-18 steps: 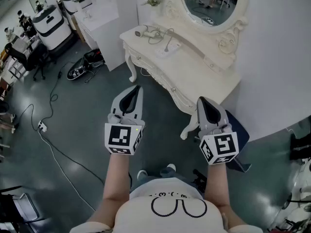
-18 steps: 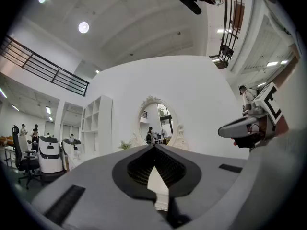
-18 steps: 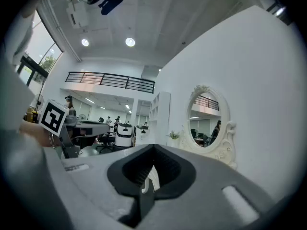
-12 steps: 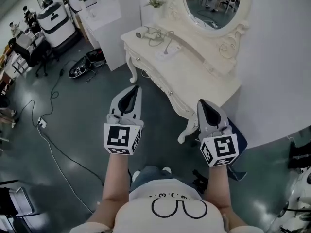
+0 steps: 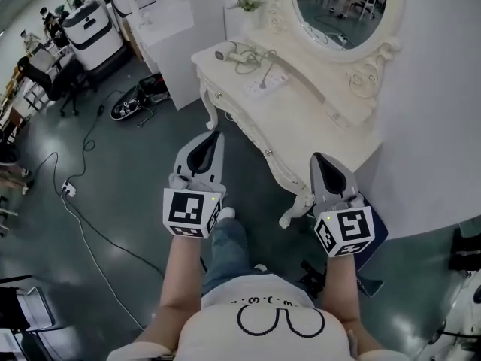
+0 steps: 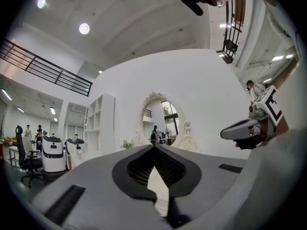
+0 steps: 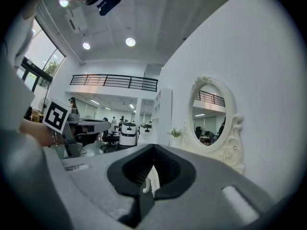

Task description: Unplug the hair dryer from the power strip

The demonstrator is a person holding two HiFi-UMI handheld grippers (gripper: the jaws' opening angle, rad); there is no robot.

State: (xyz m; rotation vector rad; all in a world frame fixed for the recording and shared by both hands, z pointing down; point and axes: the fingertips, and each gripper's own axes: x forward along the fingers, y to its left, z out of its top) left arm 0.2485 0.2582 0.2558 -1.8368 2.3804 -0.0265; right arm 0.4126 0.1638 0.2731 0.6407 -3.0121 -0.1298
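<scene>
Well short of the task's things, the left gripper and the right gripper point level over the dark floor, side by side in front of the person who carries them. The left gripper view shows its jaws pressed together at the tips with nothing between them. Only a pale sliver of the dressing table shows through the notch behind the tips. The right gripper view shows the same: jaws together, nothing clamped, one carved white table leg visible through the gap.

The hair dryer lies at the far left end of the cream surface, well apart from both grippers. Its cord loops loosely beside it and leads toward the white power strip, which lies further along the surface below the oval mirror. Whether the plug sits in the strip is too small to tell. A small potted plant stands at the back corner.

Each gripper carries a cube faced with black-and-white square markers: the left cube and the right cube. The person's white shirt bears a black line drawing. A leg in jeans steps forward between the arms. Cables trail across the floor at left.
</scene>
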